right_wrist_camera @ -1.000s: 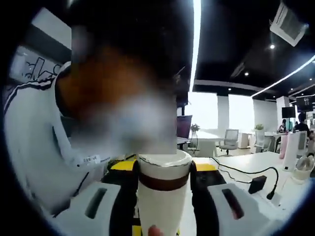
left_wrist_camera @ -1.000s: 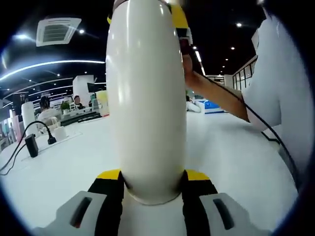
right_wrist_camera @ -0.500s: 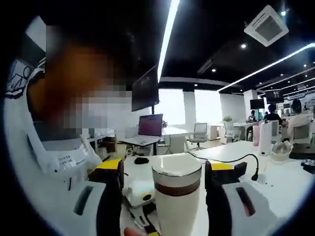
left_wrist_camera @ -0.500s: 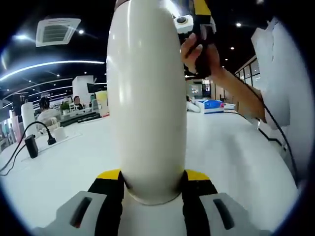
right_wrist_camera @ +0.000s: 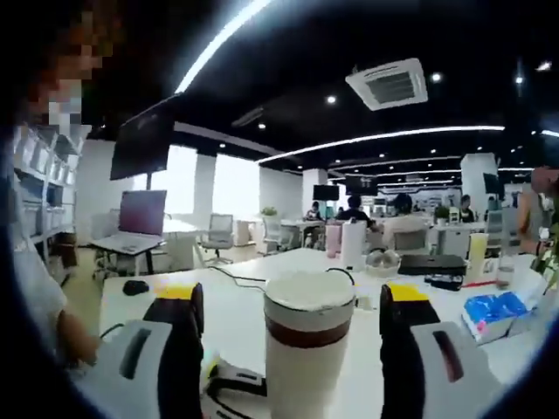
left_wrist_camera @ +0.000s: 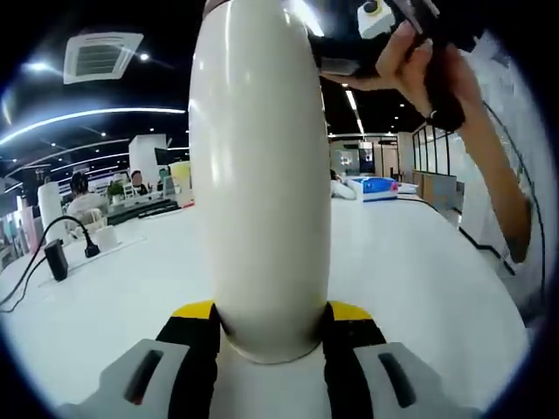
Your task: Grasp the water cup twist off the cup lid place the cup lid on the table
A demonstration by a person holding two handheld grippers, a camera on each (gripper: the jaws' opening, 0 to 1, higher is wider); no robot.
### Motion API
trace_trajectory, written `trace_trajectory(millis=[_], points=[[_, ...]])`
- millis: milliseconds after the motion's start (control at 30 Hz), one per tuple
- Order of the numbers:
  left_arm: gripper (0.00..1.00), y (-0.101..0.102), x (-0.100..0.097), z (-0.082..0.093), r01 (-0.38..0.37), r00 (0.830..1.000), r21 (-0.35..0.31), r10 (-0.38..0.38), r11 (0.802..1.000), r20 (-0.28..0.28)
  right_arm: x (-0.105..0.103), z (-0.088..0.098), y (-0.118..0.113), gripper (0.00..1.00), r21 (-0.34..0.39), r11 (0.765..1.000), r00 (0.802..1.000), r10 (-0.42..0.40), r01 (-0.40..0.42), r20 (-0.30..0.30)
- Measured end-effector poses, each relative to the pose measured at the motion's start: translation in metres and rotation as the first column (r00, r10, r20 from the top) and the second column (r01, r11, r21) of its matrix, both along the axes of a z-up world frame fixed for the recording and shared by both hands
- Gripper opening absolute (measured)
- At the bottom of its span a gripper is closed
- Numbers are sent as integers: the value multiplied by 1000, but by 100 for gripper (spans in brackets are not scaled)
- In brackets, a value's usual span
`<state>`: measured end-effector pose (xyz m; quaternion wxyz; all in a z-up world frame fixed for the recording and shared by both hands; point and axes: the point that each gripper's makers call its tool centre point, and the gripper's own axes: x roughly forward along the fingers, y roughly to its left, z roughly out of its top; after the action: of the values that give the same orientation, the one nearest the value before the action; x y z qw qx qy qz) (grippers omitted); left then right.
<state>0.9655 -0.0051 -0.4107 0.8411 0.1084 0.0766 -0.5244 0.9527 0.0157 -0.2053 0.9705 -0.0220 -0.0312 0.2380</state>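
Observation:
A tall white water cup [left_wrist_camera: 262, 175] stands upright between the yellow-tipped jaws of my left gripper [left_wrist_camera: 271, 319], which is shut on its lower body. In the right gripper view the cup's top shows a white lid [right_wrist_camera: 308, 292] over a brown band [right_wrist_camera: 308, 332]. My right gripper [right_wrist_camera: 301, 301] is open, its jaws standing on either side of the lid with a gap on each side. In the left gripper view a hand [left_wrist_camera: 410, 61] holds the right gripper up beside the cup's top, at the upper right.
The white table [left_wrist_camera: 419, 279] spreads around the cup. A black power adapter with a cable [left_wrist_camera: 57, 257] lies at the left. A blue tissue pack [right_wrist_camera: 493, 310] and a small black device [right_wrist_camera: 231, 380] lie on the table. People sit at desks far behind.
The right gripper's jaws have spread apart from the lid. The hand with the right gripper has moved up and to the right of the cup's top. The left gripper has kept still.

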Motion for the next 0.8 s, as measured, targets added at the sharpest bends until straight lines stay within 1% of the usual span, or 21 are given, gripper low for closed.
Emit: trace_trajectory(millis=[33, 67, 100, 133, 200, 300, 367, 400, 533, 633, 733, 800], points=[[48, 0, 0, 0, 0, 1000, 0, 0, 1000, 0, 0, 1, 1, 84, -7, 1000, 1000, -11, 11, 8], [48, 0, -1, 0, -1, 1000, -1, 1, 1000, 0, 0, 3, 1, 83, -15, 998, 997, -66, 67, 33], [48, 0, -1, 0, 0, 1000, -1, 0, 1000, 0, 0, 2, 0, 83, -19, 991, 991, -129, 129, 30], [48, 0, -2, 0, 0, 1000, 0, 0, 1000, 0, 2, 2, -1, 82, -20, 987, 986, -162, 162, 36], [48, 1, -2, 0, 0, 1000, 0, 0, 1000, 0, 4, 0, -4, 82, 1, 975, 974, -223, 223, 25], [48, 1, -2, 1, 0, 1000, -2, 0, 1000, -2, 5, -2, -4, 80, 12, 969, 969, -247, 247, 12], [48, 1, -3, 2, 1, 1000, -3, -1, 1000, -3, 7, -4, -5, 80, -11, 961, 961, -275, 275, 17], [48, 2, -3, 2, 1, 1000, -2, -1, 1000, -3, 8, -6, -6, 80, -23, 953, 954, -300, 301, 14], [48, 2, -2, 2, 1, 1000, -2, -1, 1000, -2, 10, -6, -3, 76, -22, 945, 946, -325, 325, 24], [48, 2, -3, 2, 1, 1000, -1, -1, 1000, -1, 10, -2, -3, 71, 4, 943, 942, -333, 333, 36], [48, 1, -3, 2, 2, 1000, -1, -2, 1000, -1, 11, 2, -10, 64, 13, 931, 930, -365, 365, 49], [48, 1, -3, 2, 2, 1000, -1, -2, 1000, -2, 12, 2, -13, 59, 27, 928, 927, -372, 371, 48]])
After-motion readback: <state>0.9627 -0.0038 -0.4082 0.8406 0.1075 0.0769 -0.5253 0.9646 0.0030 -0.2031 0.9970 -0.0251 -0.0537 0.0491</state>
